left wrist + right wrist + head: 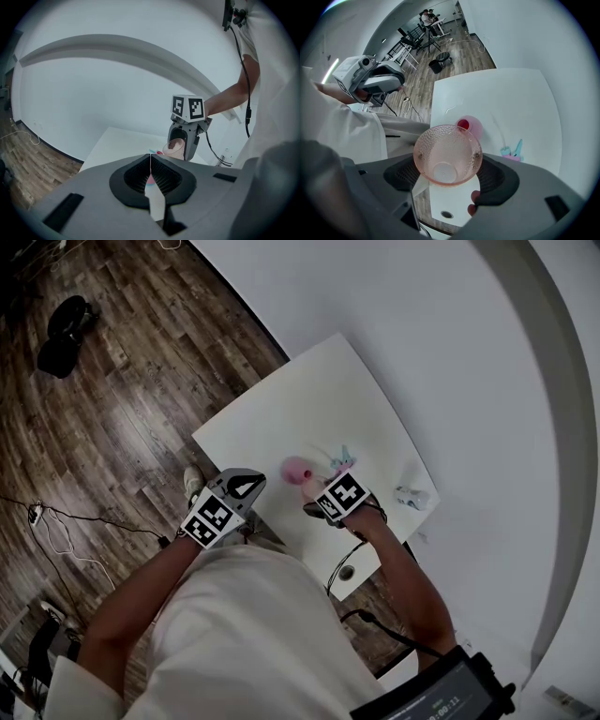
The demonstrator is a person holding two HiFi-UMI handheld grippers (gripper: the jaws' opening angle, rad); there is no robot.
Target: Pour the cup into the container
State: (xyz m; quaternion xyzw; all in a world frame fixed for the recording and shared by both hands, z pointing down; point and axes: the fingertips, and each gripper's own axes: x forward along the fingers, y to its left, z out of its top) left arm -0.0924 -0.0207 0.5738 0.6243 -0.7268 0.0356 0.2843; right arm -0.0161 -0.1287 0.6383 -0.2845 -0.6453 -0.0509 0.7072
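Observation:
My right gripper (447,164) is shut on a clear pinkish dimpled cup (447,153), whose mouth faces the camera; nothing shows inside it. Just beyond the cup a pink container (469,125) stands on the white table (520,108), with something red inside. In the head view the container (297,469) sits near the table's near edge, with the right gripper (319,498) close beside it. The left gripper (150,161) is shut and empty, held off the table's near left side (230,498). From it I see the cup (176,146) in the right gripper's jaws.
A small teal and pink object (513,152) lies on the table right of the container. A small white object (412,496) sits near the table's right corner. Wooden floor (103,409) with cables surrounds the table; a white wall runs behind it.

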